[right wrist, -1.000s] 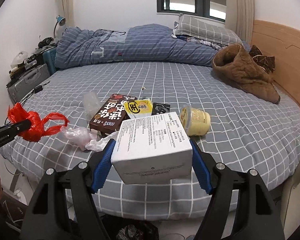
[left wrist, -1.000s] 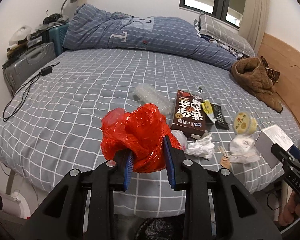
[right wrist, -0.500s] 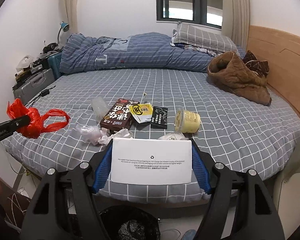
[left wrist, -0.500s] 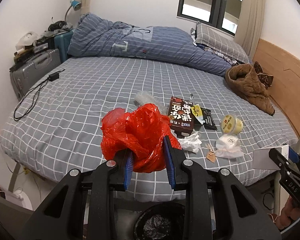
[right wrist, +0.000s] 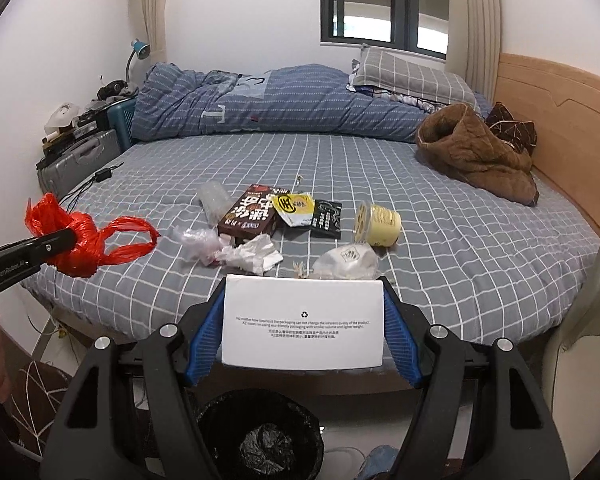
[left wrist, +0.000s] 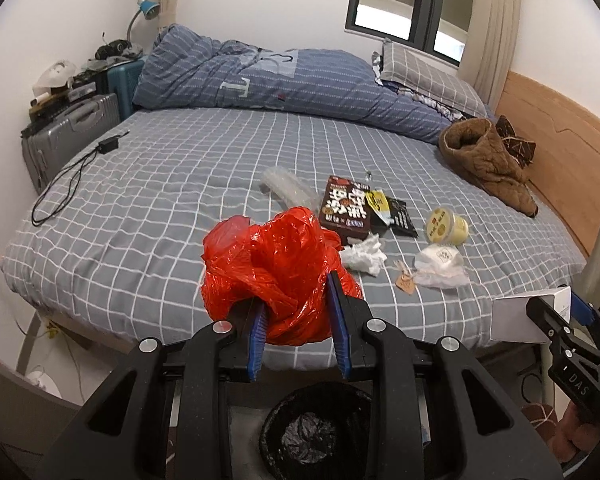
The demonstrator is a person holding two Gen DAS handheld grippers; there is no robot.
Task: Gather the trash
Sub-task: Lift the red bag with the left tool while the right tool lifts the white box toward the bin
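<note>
The right gripper [right wrist: 303, 326] clamps a white box [right wrist: 302, 326], long axis crosswise between its pads; the left gripper [left wrist: 298, 320] pinches a red bag [left wrist: 278, 268].

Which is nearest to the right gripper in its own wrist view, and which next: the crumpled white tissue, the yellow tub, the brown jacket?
From the right gripper:
1. Crumpled white tissue, just ahead, slightly left.
2. Yellow tub, farther up the bed, to the right.
3. Brown jacket, far right, by the headboard.
</note>
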